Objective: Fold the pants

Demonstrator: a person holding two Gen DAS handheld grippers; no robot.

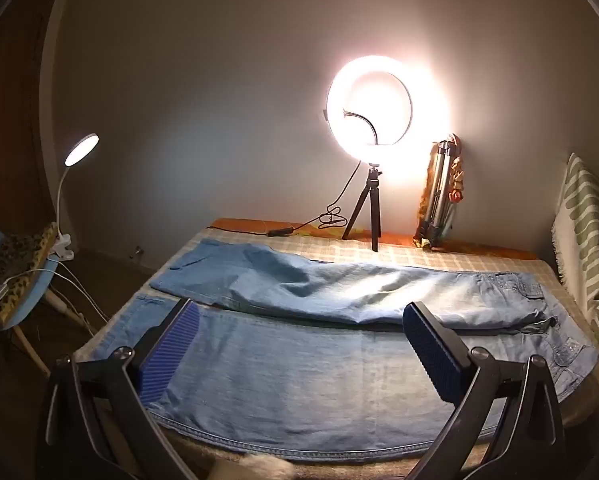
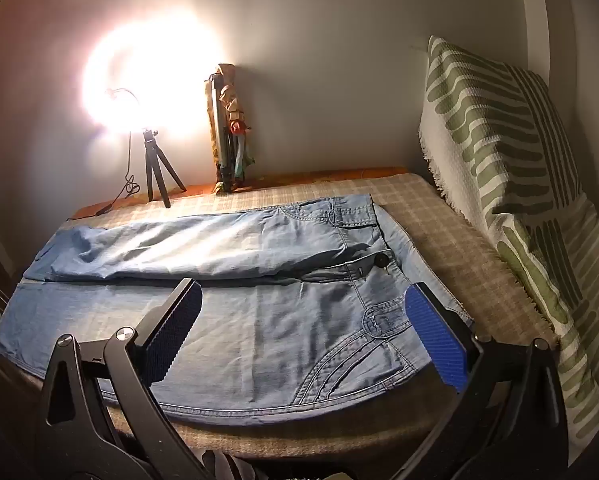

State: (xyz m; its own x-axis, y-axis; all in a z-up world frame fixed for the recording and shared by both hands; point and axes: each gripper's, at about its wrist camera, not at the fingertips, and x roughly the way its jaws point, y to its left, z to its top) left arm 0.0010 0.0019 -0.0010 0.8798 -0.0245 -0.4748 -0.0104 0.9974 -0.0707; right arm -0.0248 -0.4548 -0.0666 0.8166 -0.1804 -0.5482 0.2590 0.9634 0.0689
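Across the bed (image 2: 439,216), the pants (image 2: 239,280) lie flat, legs side by side. Left hand-held gripper (image 1: 299,316) and right hand-held gripper (image 2: 303,292) hover spread apart, empty. Folding looks unstarted; next, clamp the near edge.

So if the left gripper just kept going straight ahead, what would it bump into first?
Most likely the jeans. The left gripper is open and tilted down over the near leg, so it should meet that denim, around where the far leg overlaps it. Depth is hard to judge through the fisheye.
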